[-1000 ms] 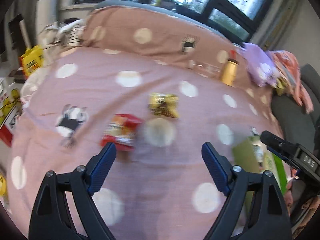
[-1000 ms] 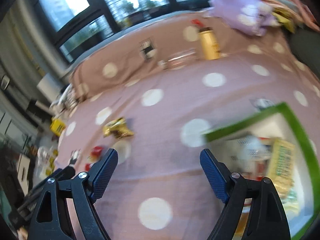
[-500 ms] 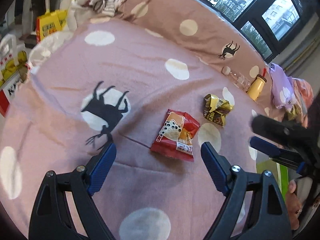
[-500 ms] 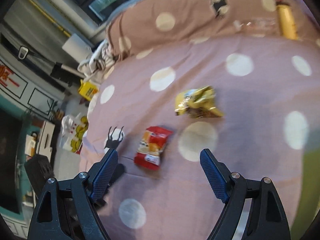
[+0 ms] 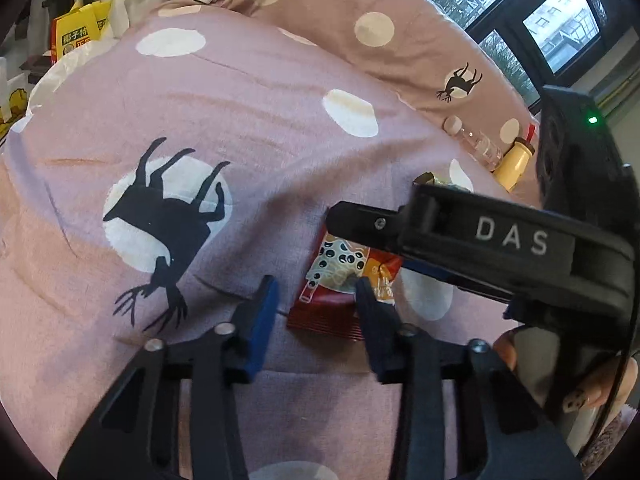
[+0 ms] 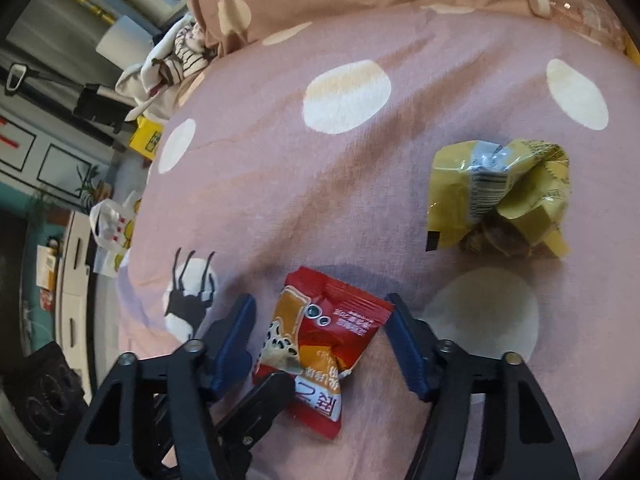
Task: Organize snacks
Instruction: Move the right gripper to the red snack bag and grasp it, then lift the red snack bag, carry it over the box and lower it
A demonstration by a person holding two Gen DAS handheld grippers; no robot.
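The red pack (image 6: 320, 344) lies flat mid-bed (image 6: 320, 208), straddled by the open right hand-held gripper (image 6: 320, 344), jaws not yet touching, seemingly lined up for a grasp. The left hand-held gripper (image 5: 316, 312) is open at its near edge. The crumpled yellow pack (image 6: 500, 200) waits nearby. The right hand-held gripper's body reads "DAS"; the pack's print isn't legible.

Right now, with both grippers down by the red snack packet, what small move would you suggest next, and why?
Probably close the right gripper on the red snack packet. Its open fingers already straddle the packet on the bedspread, while the left gripper has only one finger over the packet's edge, so it looks worse placed.
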